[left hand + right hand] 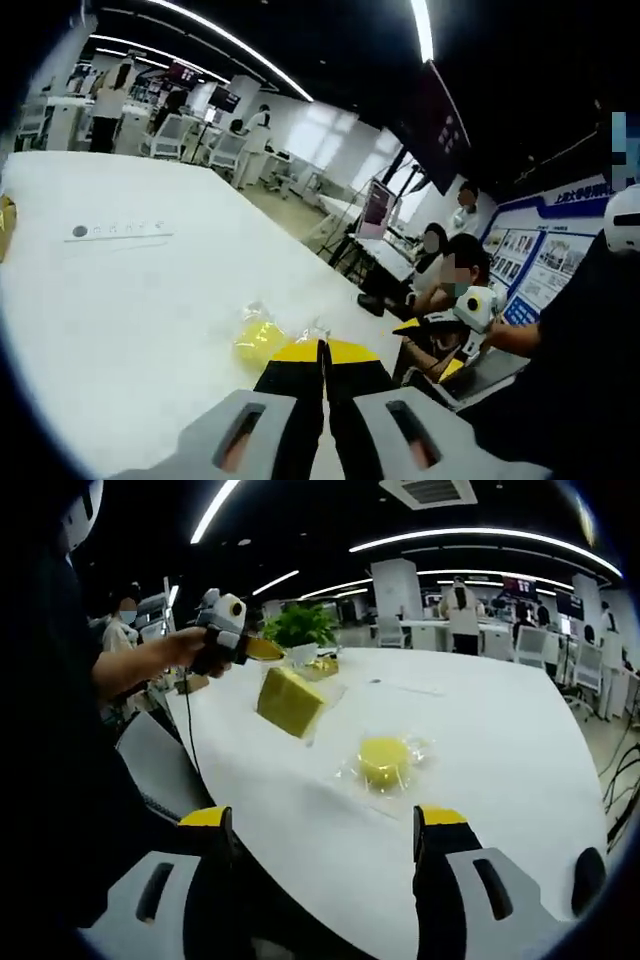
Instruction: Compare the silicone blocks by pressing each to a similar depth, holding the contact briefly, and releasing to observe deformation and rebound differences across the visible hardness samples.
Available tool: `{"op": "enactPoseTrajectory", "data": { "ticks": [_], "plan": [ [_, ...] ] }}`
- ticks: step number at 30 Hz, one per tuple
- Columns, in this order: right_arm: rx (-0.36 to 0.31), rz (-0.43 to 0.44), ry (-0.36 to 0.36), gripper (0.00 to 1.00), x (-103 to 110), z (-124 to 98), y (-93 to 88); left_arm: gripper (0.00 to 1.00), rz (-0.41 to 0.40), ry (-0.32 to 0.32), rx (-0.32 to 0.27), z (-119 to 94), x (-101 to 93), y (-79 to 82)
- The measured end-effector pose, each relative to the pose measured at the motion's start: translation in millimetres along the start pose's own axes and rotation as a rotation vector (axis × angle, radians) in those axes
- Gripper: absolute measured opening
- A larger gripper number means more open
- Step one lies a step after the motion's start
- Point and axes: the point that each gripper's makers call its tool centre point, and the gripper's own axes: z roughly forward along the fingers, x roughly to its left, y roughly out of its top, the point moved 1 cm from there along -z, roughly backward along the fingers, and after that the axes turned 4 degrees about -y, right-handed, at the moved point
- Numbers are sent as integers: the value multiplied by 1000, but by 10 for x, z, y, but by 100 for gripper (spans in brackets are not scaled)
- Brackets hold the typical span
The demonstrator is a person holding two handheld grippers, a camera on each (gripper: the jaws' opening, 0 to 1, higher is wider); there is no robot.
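Holding my left gripper (322,352) low over the white counter (130,290), I see its yellow-tipped jaws pressed together with nothing between them. Just beyond those tips lies a round yellow silicone block (259,338) in a clear wrapper, flat on the counter and not touched by the jaws. Past the round block, far across the counter, a thin grey strip (118,232) lies near the middle. Beyond the counter edge, to the side of the round block, seated people (455,280) face away at another desk. My right gripper (330,825) has its jaws spread wide, one on each side of the view, gripping nothing. Between them and further on, the round block (384,760) rests in its crinkled wrapper on the counter (500,740). Beyond the round block, toward the plant (300,625), a square yellow silicone block (290,702) sits tilted in its own clear wrapper. Near the square block my hand (190,645) holds the left gripper above the counter edge.
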Motion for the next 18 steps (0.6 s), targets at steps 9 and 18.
{"op": "enactPoseTrajectory", "data": {
  "ticks": [9,18],
  "plan": [
    [7,6,-13,65,-52,-28,-37,0,-230,88,-61,29,565,-165],
    [5,19,-14,65,-68,-21,-39,0,-183,295,2,-177,1292,-276]
  ]
}}
